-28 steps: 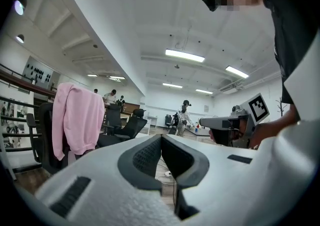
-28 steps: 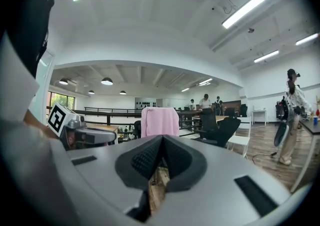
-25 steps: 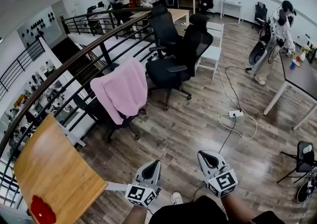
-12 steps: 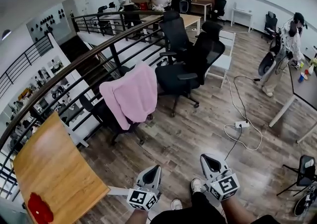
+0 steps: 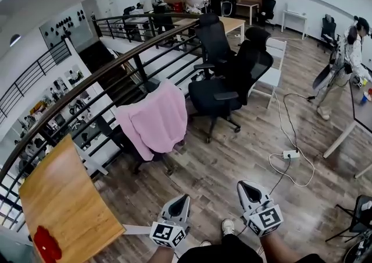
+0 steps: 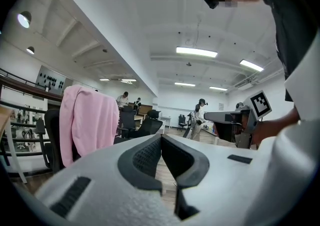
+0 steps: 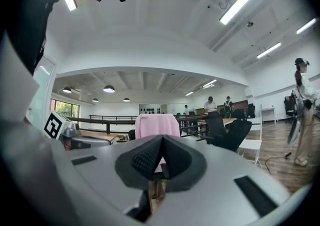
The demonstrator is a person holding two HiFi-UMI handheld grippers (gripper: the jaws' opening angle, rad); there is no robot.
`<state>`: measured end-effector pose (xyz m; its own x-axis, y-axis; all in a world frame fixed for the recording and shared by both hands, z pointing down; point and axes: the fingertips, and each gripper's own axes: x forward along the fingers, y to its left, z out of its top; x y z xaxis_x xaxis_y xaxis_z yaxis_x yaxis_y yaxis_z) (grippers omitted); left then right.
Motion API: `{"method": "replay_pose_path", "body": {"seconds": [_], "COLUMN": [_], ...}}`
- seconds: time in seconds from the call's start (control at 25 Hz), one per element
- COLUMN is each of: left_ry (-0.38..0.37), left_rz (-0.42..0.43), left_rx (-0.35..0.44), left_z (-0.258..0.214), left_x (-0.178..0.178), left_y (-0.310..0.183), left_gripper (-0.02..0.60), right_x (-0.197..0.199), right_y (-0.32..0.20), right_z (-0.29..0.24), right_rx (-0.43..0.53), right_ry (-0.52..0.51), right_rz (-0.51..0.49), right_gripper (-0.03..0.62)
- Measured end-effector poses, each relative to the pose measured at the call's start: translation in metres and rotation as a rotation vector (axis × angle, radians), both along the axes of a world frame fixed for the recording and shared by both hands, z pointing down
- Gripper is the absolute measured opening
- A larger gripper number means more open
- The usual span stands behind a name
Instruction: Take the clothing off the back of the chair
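Observation:
A pink garment [image 5: 154, 119] hangs draped over the back of a black office chair [image 5: 131, 148] beside the railing; it also shows as a pink garment [image 6: 82, 122] at the left of the left gripper view and a pink garment [image 7: 157, 126] straight ahead in the right gripper view. My left gripper [image 5: 180, 202] and right gripper [image 5: 245, 189] are low in the head view, well short of the chair, both shut and empty. In its own view the left gripper [image 6: 161, 139] has its jaws together; so does the right gripper [image 7: 162, 140].
A curved black railing [image 5: 87, 81] runs behind the chair, with a wooden table [image 5: 64, 203] at the left. More black chairs [image 5: 229, 78] and a white chair [image 5: 270, 67] stand beyond. A power strip and cable [image 5: 289, 157] lie on the floor at right. People stand at the back and right.
The chair with the pink garment has come nearer and shifted right in the head view as I walk forward. Both grippers stay shut.

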<state>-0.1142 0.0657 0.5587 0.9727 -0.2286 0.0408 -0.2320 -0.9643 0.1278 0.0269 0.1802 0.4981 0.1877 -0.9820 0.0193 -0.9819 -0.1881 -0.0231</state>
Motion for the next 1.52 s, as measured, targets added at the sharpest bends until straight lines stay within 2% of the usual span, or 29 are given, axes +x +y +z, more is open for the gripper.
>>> {"method": "replay_pose_path", "body": {"seconds": [0.24,0.36,0.6,0.8,1.04,1.12,1.2,1.32,1.44,1.52], "left_ry": [-0.022,-0.024,-0.031,-0.036,-0.055,-0.060,-0.062,-0.063,-0.064,-0.065], "left_rz": [-0.009,-0.023,-0.072,-0.128,-0.185,-0.198,-0.209,-0.223,-0.248,-0.263], "left_rx": [0.025,0.033,0.053,0.049,0.027,0.022,0.023,0.035,0.051,0.061], "left_z": [-0.004,-0.010,-0.015,-0.017,-0.002,0.004,0.007,0.005,0.001,0.000], "left_x": [0.054,0.080,0.112,0.121,0.123,0.123,0.126,0.127,0.123,0.120], "left_y": [-0.009,-0.012,-0.011,-0.010,-0.036,-0.047,-0.061,-0.088,-0.124,-0.152], "left_gripper": [0.015,0.015,0.015,0.015,0.015,0.015,0.015,0.015,0.015,0.015], "right_x": [0.053,0.073,0.102,0.117,0.125,0.127,0.133,0.137,0.138,0.137], "right_y": [-0.015,-0.020,-0.024,-0.028,-0.053,-0.065,-0.082,-0.112,-0.152,-0.182], "right_z": [-0.009,-0.017,-0.014,-0.012,0.008,0.014,0.016,0.013,0.015,0.013], "right_rx": [0.020,0.038,0.037,0.013,-0.058,-0.054,-0.046,-0.089,-0.055,-0.067], "right_ry": [0.004,0.035,0.032,0.020,0.005,-0.003,-0.001,0.014,0.034,0.028], "right_rz": [-0.032,-0.080,-0.150,-0.204,-0.252,-0.270,-0.284,-0.301,-0.332,-0.352], "right_gripper": [0.002,0.002,0.002,0.002,0.002,0.002,0.002,0.002,0.002,0.003]}}
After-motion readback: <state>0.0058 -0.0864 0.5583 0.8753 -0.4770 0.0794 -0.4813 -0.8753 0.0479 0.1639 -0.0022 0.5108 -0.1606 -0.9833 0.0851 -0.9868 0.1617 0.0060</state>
